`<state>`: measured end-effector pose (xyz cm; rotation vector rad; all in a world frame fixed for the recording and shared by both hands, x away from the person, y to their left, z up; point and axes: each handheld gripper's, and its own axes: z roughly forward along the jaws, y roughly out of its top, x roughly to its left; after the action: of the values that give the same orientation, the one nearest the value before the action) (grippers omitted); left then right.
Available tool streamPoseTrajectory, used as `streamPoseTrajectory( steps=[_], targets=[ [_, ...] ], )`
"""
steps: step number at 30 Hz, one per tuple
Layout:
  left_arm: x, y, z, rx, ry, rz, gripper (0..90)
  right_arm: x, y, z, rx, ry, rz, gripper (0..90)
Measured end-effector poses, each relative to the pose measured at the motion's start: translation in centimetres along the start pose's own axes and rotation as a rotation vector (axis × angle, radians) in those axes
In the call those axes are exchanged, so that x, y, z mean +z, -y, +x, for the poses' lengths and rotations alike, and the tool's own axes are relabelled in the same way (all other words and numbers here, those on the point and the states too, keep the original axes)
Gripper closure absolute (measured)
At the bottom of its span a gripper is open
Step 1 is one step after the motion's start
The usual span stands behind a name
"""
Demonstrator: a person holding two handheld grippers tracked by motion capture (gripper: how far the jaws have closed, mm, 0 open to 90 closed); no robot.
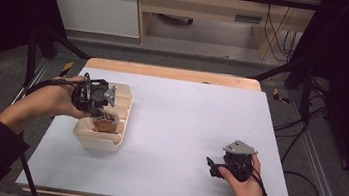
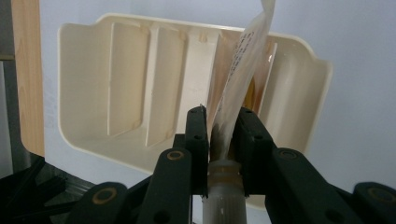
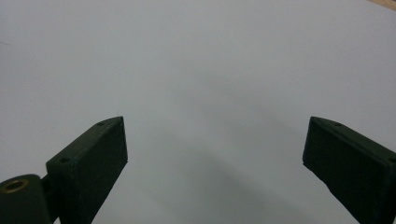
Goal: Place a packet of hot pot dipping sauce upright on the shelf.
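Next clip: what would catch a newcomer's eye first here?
The left hand-held gripper, clamped on a spouted pouch above a cream divided tray at the table's left side. Far off on the right, the right hand-held gripper hangs wide open over the bare white tabletop.

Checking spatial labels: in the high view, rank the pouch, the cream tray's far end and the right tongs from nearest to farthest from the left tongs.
1. Pouch: gripped in the left tongs.
2. Cream tray's far end: just beyond.
3. Right tongs: across the table, near the front right.
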<state>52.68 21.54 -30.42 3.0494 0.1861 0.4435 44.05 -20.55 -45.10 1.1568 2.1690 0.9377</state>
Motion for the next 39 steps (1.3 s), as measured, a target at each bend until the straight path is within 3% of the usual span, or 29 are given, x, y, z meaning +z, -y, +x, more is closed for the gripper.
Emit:
streamPoseTrajectory(
  steps=[18,31,32,34,39],
  targets=[
    [0.8,0.4,0.2,-0.002,0.018,-0.007,76.0,0.0,0.0,0.0,-0.002,0.002,-0.001,7.0],
    [1.2,1.8,0.2,-0.029,0.029,-0.020,74.9,0.1,0.0,0.1,-0.007,0.000,0.008,7.0],
    [1.2,1.9,0.2,-0.035,0.033,-0.024,71.2,0.1,0.0,0.1,-0.004,-0.001,0.007,6.9],
    [1.0,2.0,0.3,-0.061,0.021,-0.034,54.5,0.1,0.0,0.1,-0.006,0.000,0.007,6.9],
    [0.1,1.5,0.2,-0.105,-0.038,-0.092,22.4,0.1,0.0,0.1,-0.007,0.000,0.008,6.9]
  ],
)
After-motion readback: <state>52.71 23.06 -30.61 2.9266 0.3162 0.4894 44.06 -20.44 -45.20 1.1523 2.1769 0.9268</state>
